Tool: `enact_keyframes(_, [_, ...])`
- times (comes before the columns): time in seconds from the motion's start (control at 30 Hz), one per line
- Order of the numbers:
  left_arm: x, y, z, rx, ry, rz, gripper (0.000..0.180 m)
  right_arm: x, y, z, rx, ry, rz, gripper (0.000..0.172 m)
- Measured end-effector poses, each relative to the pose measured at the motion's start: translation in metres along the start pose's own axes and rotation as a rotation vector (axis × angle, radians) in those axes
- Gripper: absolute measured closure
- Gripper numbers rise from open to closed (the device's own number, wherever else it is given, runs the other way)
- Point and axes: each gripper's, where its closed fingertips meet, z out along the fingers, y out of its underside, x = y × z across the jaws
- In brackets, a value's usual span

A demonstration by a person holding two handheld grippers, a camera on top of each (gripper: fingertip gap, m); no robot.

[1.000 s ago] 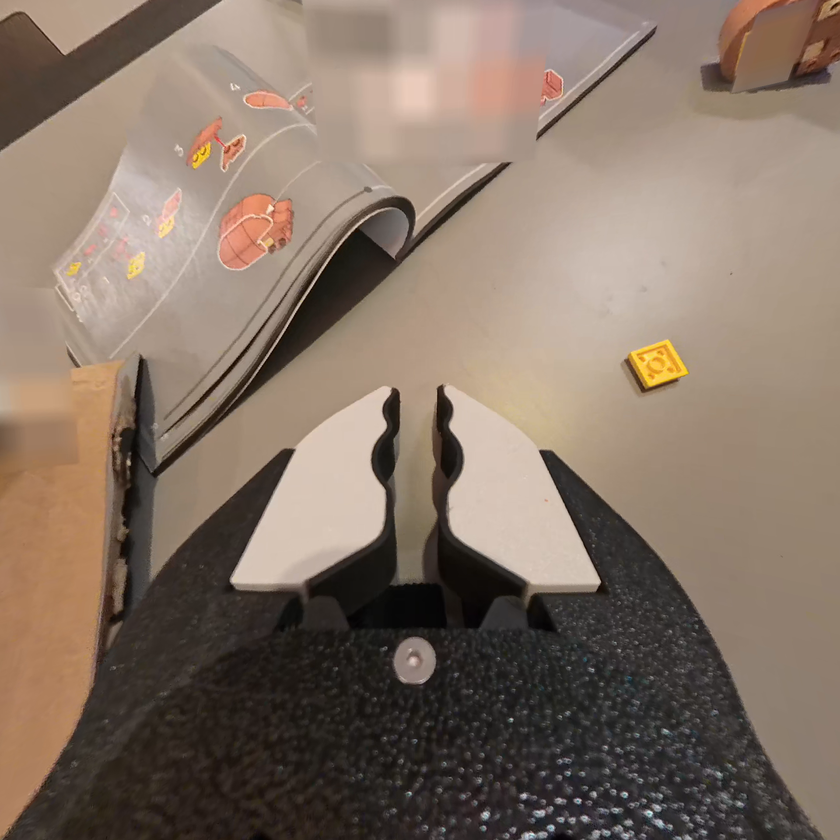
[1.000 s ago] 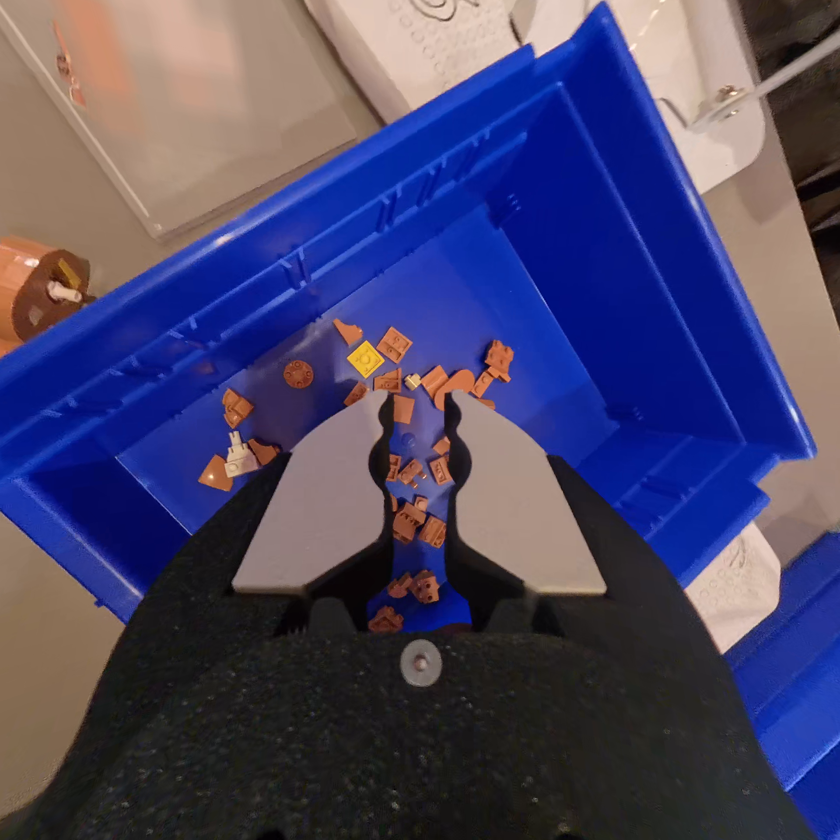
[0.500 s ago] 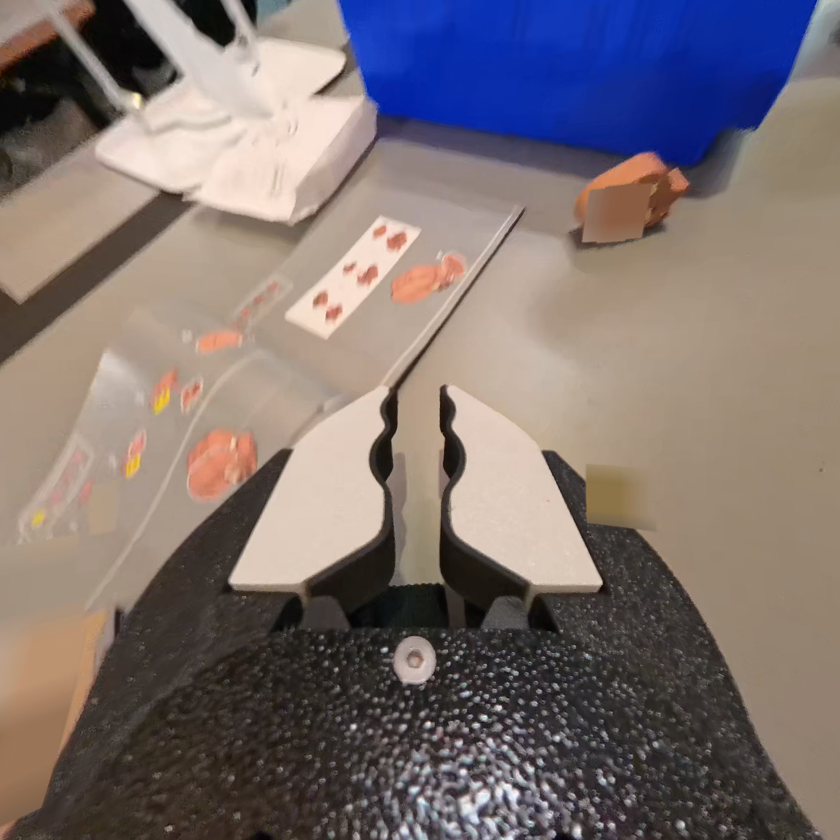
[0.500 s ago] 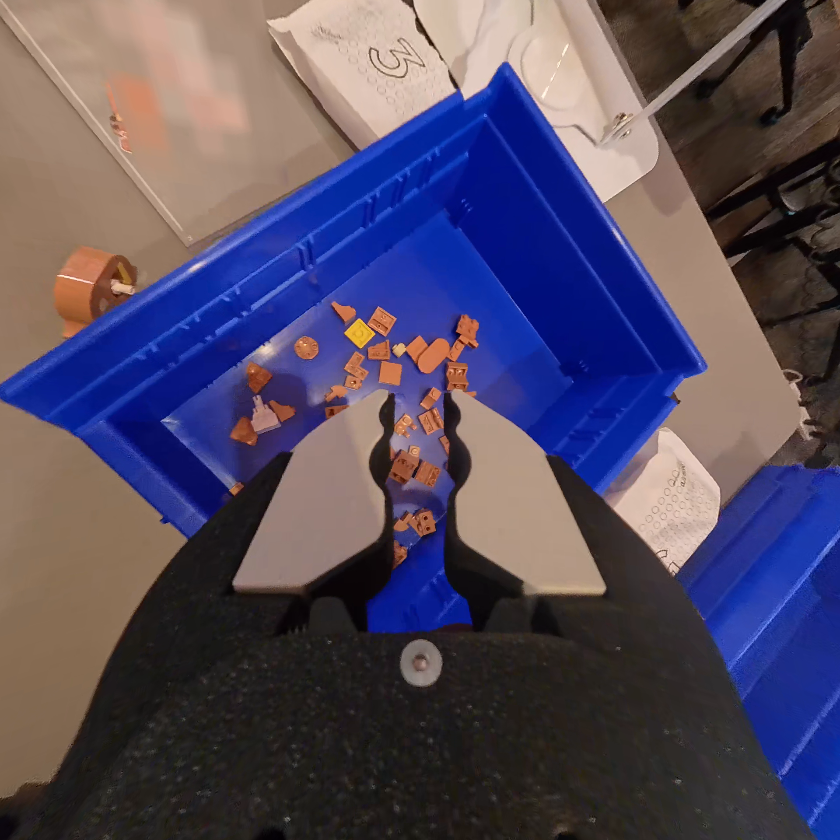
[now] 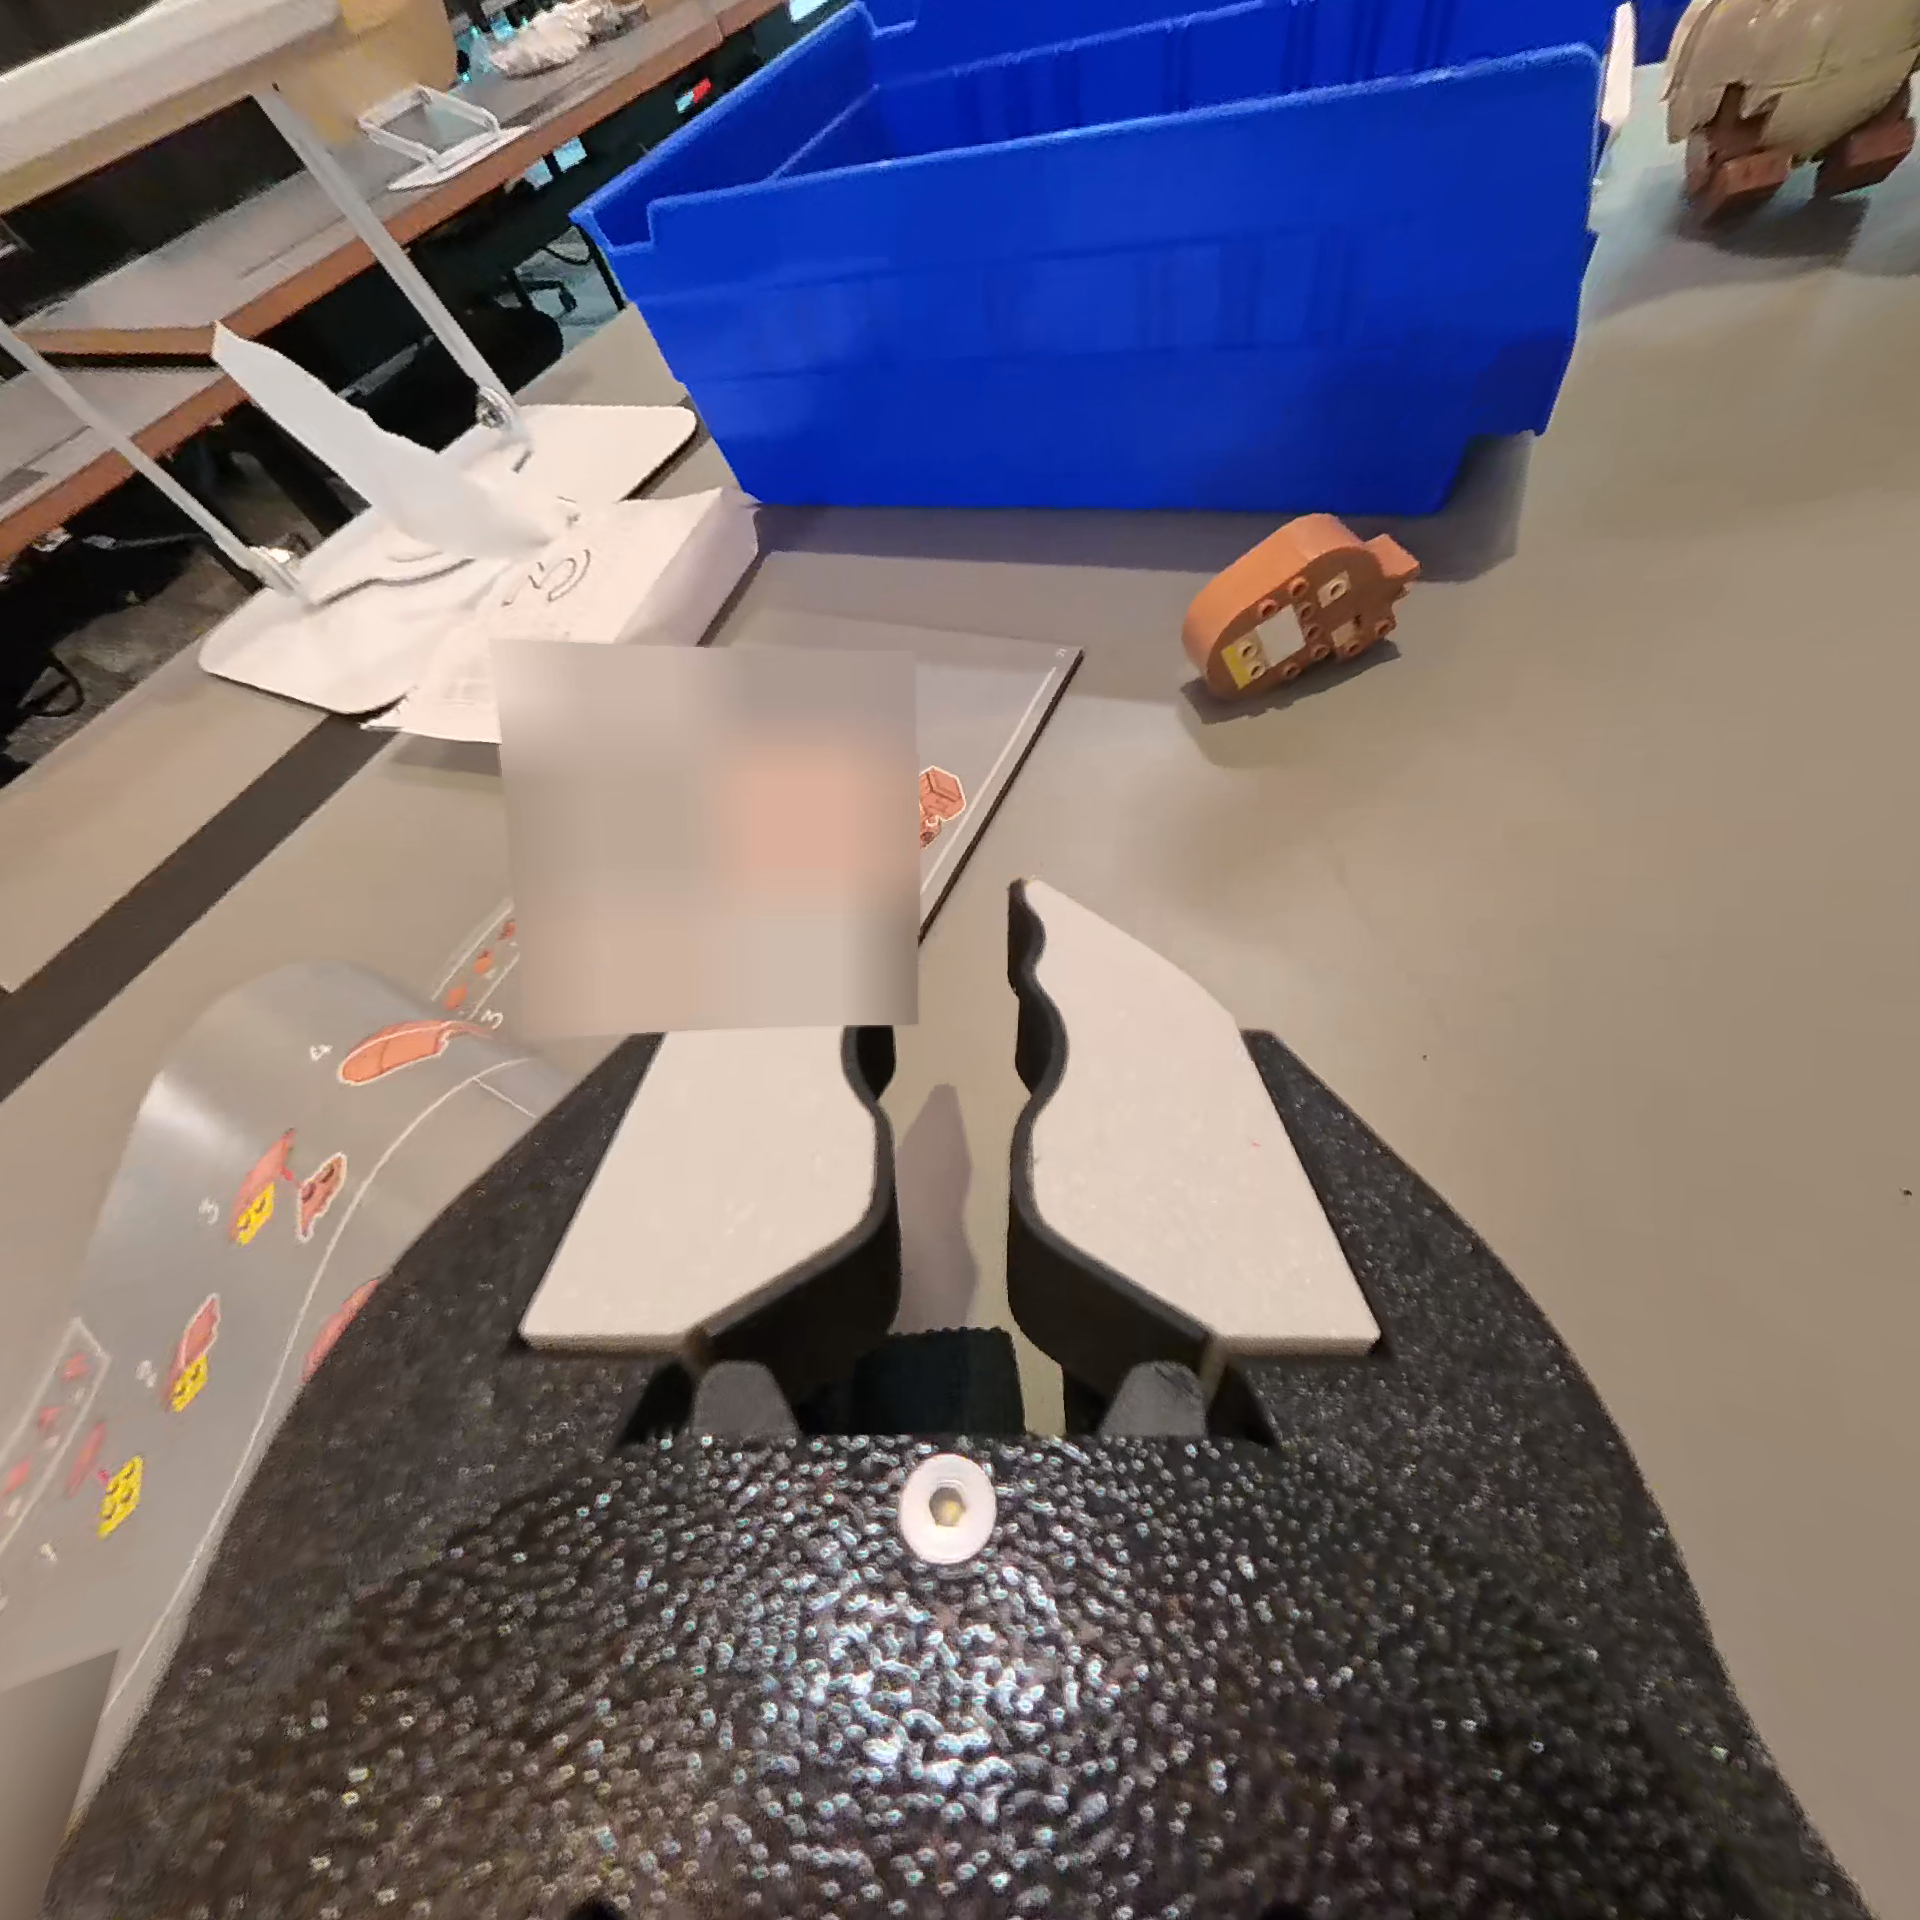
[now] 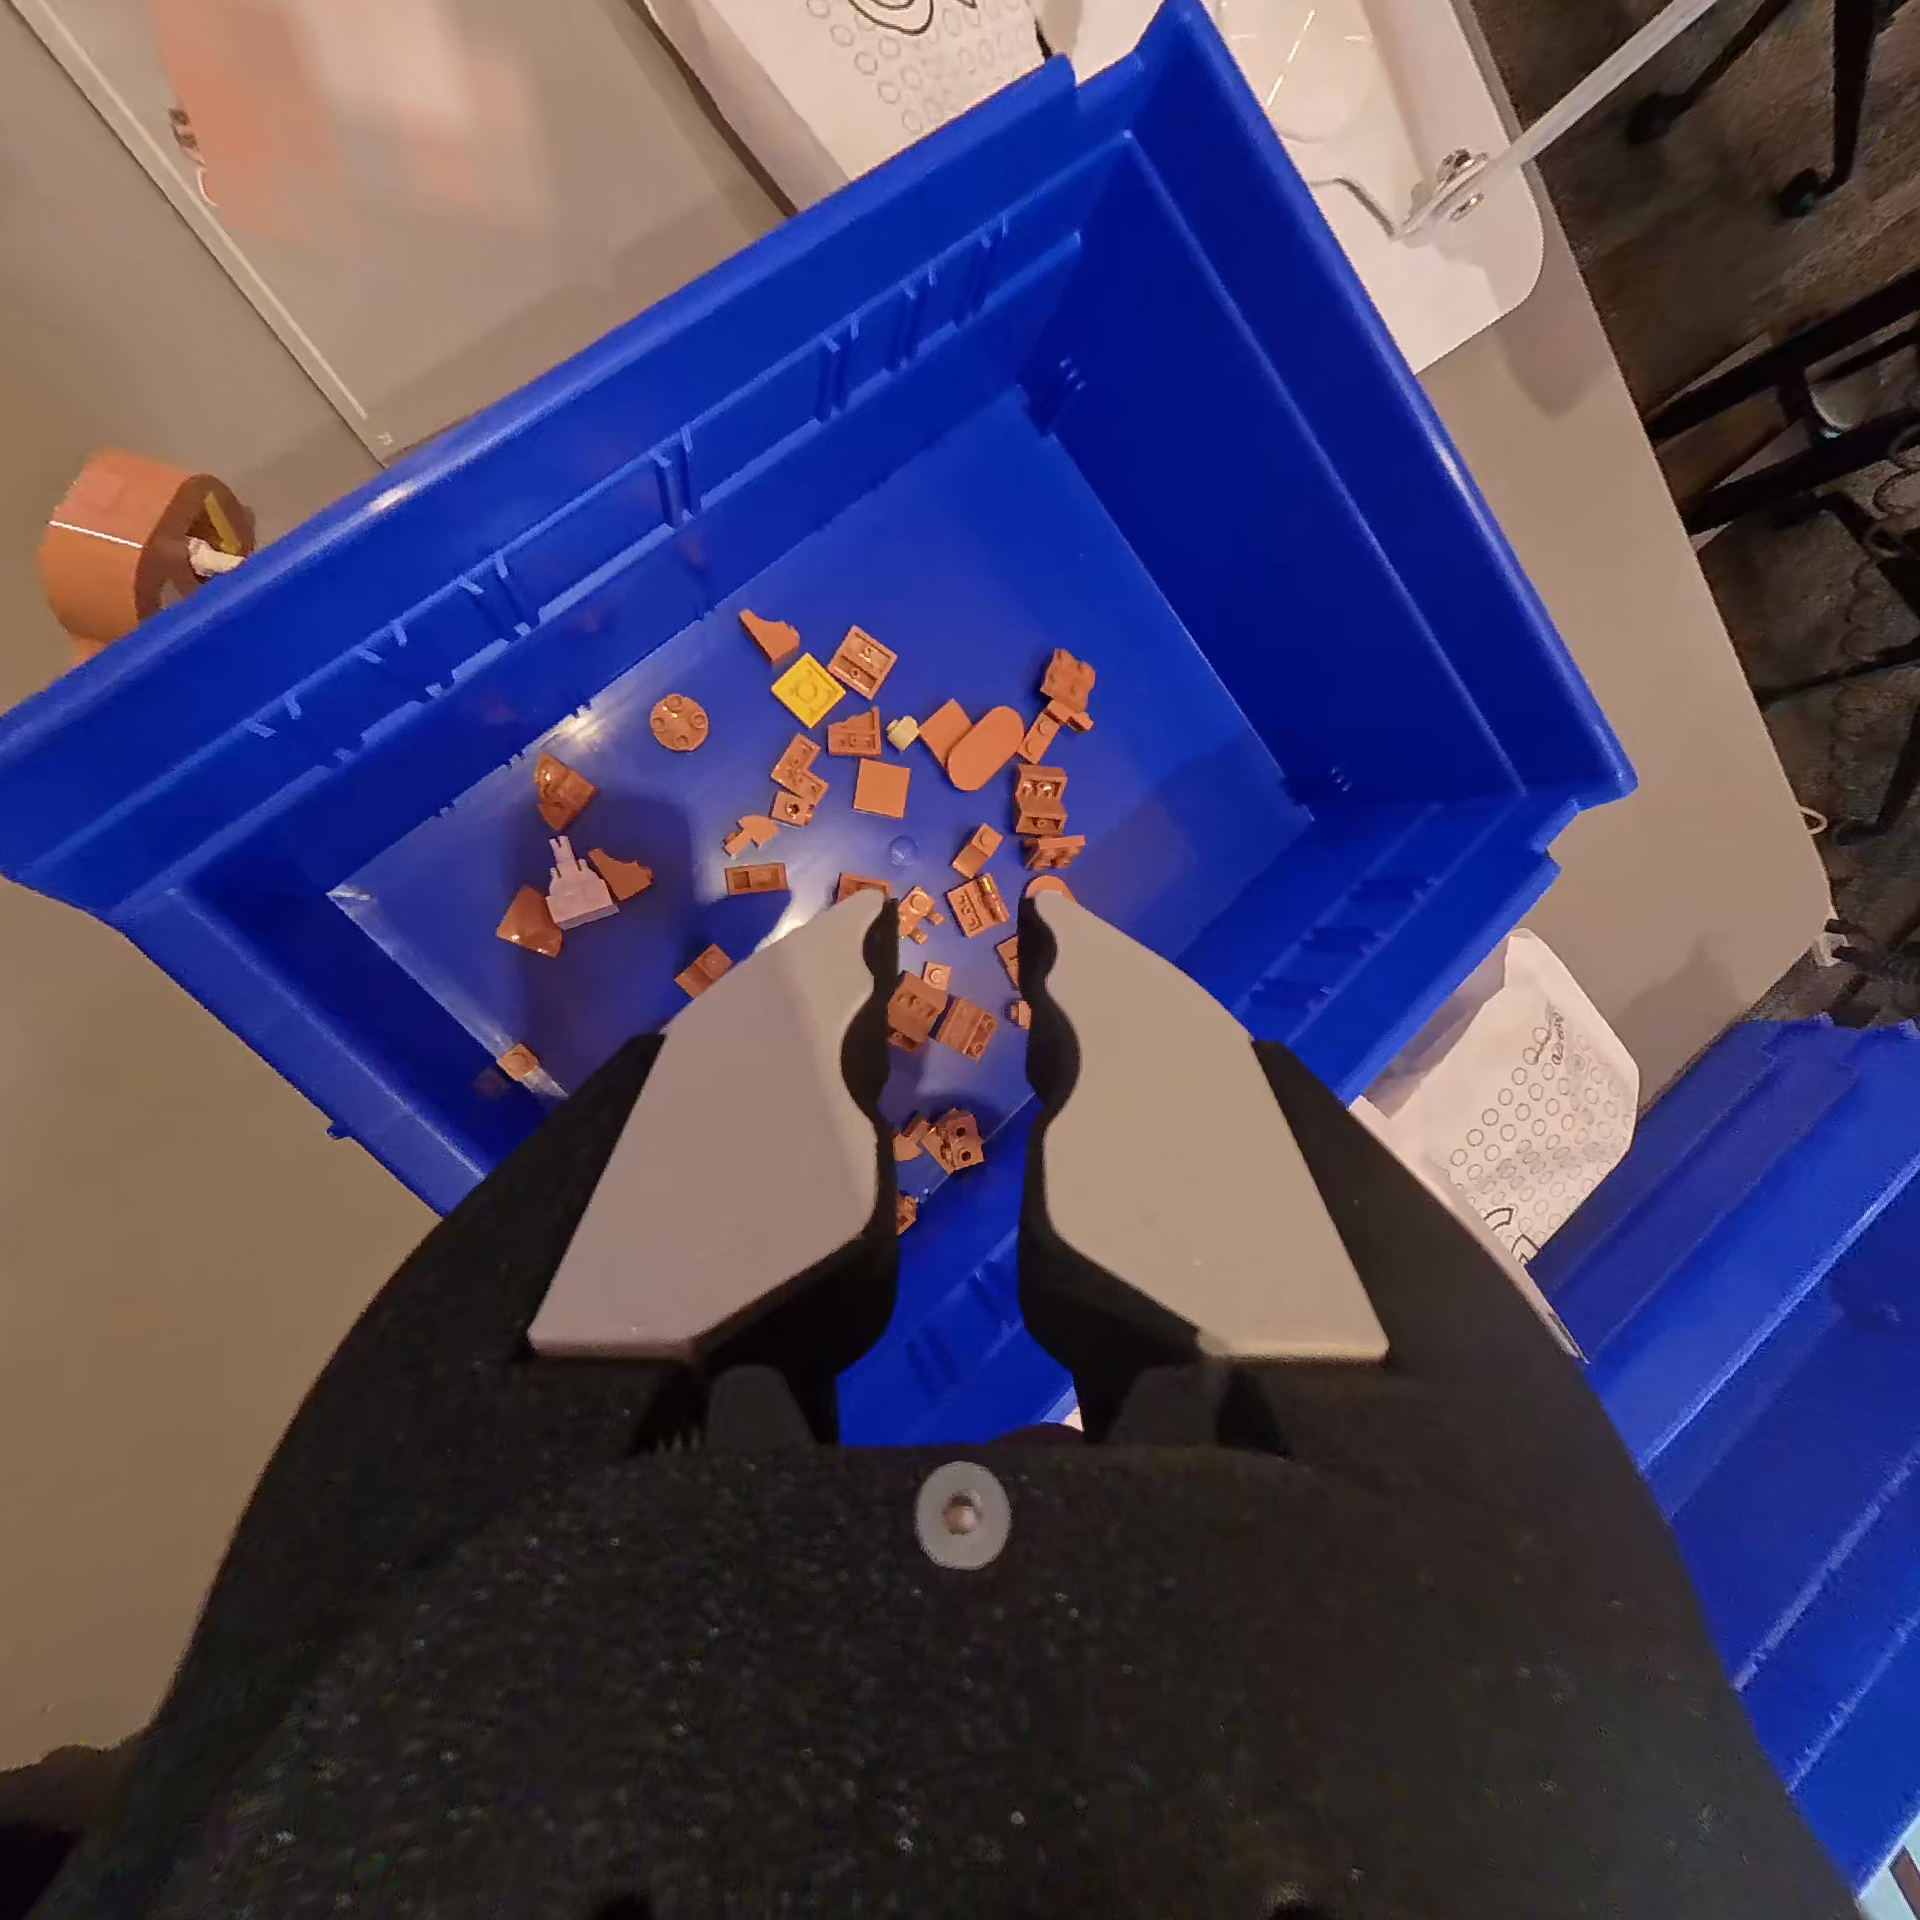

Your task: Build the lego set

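Observation:
My left gripper (image 5: 951,920) hangs over the grey table, open with nothing between its fingers; a blurred patch hides the left fingertip. An open instruction booklet (image 5: 1003,743) lies just ahead and to the left of it. A brown brick assembly (image 5: 1294,613) lies farther ahead, in front of a blue bin (image 5: 1091,312). My right gripper (image 6: 956,906) is open and empty, held above that blue bin (image 6: 727,416). Several small brown bricks (image 6: 881,790) and one yellow tile (image 6: 808,688) lie on the bin's floor below the fingertips, untouched.
White paper bags (image 5: 540,582) and a clear stand's base (image 6: 1434,187) lie beside the bin. A second blue bin (image 6: 1766,1299) stands at the right. The brown assembly also shows at the left of the right wrist view (image 6: 135,551). A larger brick model (image 5: 1787,94) stands far right. Tip to tip, the grippers are about 30 centimeters apart. My right tips are roughly 12 centimeters from the yellow tile (image 6: 808,688).
My left gripper has tilted up from the booklet and a yellow tile on the table towards the bin. My right gripper has risen away from the bricks. Both stayed open and empty.

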Motion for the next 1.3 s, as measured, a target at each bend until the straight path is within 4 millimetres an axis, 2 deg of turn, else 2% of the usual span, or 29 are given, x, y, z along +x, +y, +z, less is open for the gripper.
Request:
enact_keyframes(0.13, [-0.002, 0.008, 0.0, -0.048, -0.026, 0.03, 0.162, 0.002, 0.002, -0.001, -0.012, 0.018, 0.018, 0.15])
enact_keyframes(0.37, [-0.016, 0.032, -0.001, -0.186, -0.135, 0.138, 0.163, 0.0, 0.005, -0.009, -0.047, 0.056, -0.008, 0.15])
enact_keyframes(0.73, [-0.013, 0.038, 0.002, -0.228, -0.134, 0.177, 0.164, 0.005, 0.026, -0.014, -0.148, 0.085, -0.036, 0.151])
enact_keyframes(0.83, [-0.013, 0.039, 0.003, -0.234, -0.134, 0.183, 0.164, -0.002, 0.027, -0.01, -0.154, 0.049, -0.075, 0.152])
enact_keyframes(0.93, [-0.013, 0.038, 0.003, -0.231, -0.133, 0.179, 0.164, -0.015, 0.03, 0.003, -0.169, -0.02, -0.158, 0.152])
enact_keyframes(1.07, [-0.011, 0.037, 0.002, -0.221, -0.128, 0.178, 0.165, -0.015, 0.033, 0.017, -0.19, -0.041, -0.171, 0.15])
enact_keyframes(1.3, [-0.009, 0.038, 0.002, -0.23, -0.121, 0.189, 0.164, -0.017, 0.028, 0.02, -0.171, -0.045, -0.183, 0.15])
